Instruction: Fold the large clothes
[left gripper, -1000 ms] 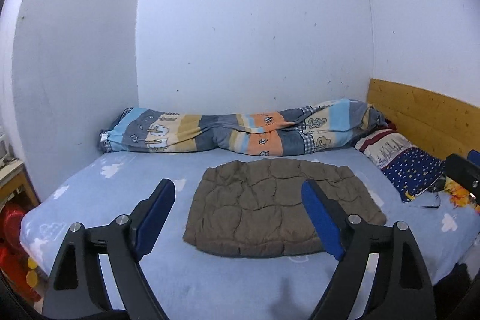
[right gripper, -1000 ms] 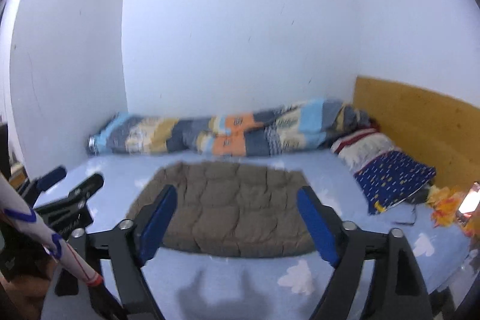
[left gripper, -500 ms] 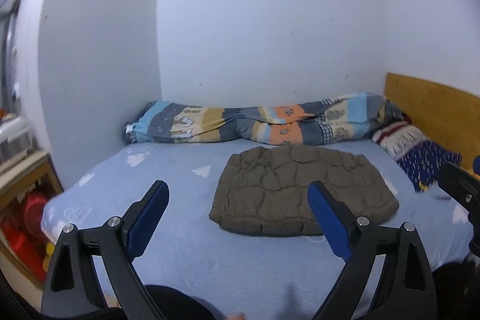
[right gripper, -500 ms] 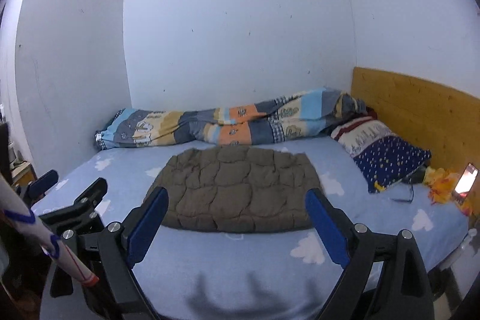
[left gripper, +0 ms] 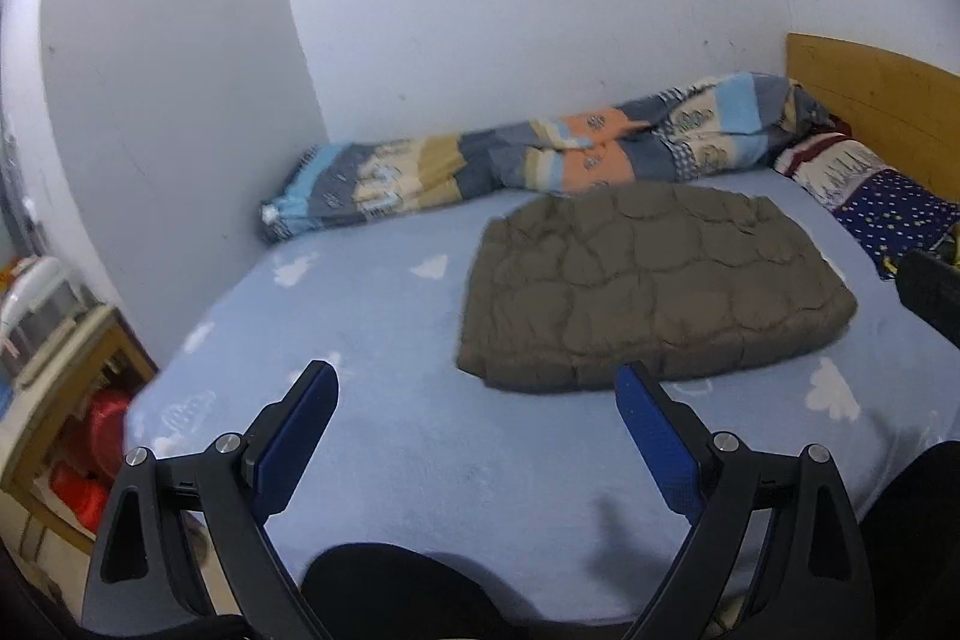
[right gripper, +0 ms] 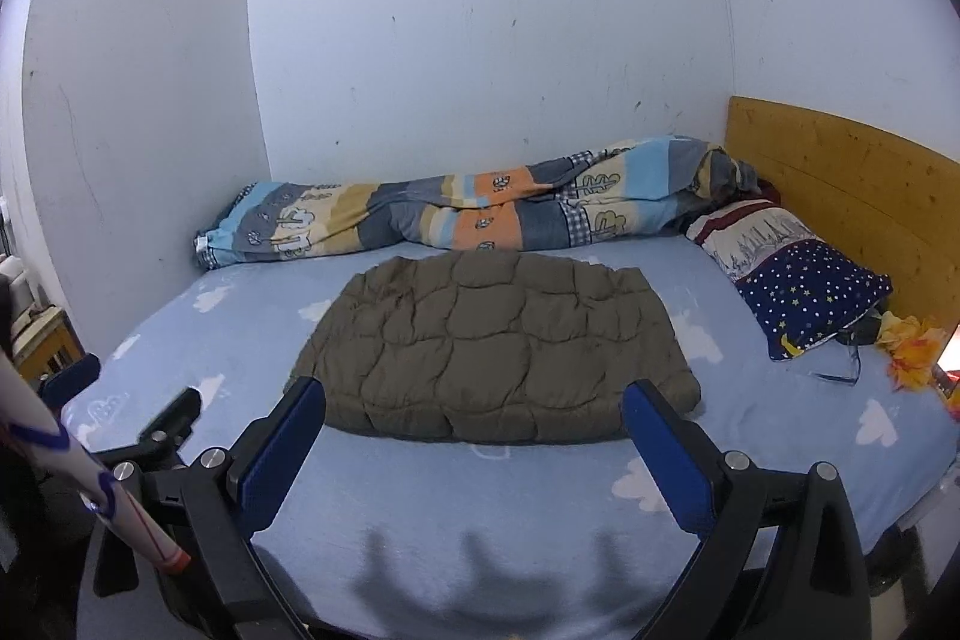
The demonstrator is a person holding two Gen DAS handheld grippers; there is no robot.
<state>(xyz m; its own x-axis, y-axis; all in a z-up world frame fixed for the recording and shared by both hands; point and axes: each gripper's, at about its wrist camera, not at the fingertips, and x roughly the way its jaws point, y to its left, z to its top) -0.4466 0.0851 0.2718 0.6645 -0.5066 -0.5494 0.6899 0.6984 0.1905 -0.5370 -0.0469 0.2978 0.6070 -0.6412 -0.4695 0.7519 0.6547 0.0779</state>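
On the bed (right gripper: 420, 508), a folded brown coat (right gripper: 492, 358) lies at twelve o'clock of the right tongs (right gripper: 474, 424). Both tongs, left (left gripper: 474, 412) too, have backed away, spread and empty (folding looks finished).

Plenty of bare bed (right gripper: 480, 496) right ahead of both sets of jaws, nothing between them and the folded jacket (right gripper: 492, 352). Beyond it the rolled duvet (right gripper: 480, 214) blocks the wall side. Off to the right, pillows (right gripper: 798, 274) and headboard (right gripper: 852, 196) close things in.
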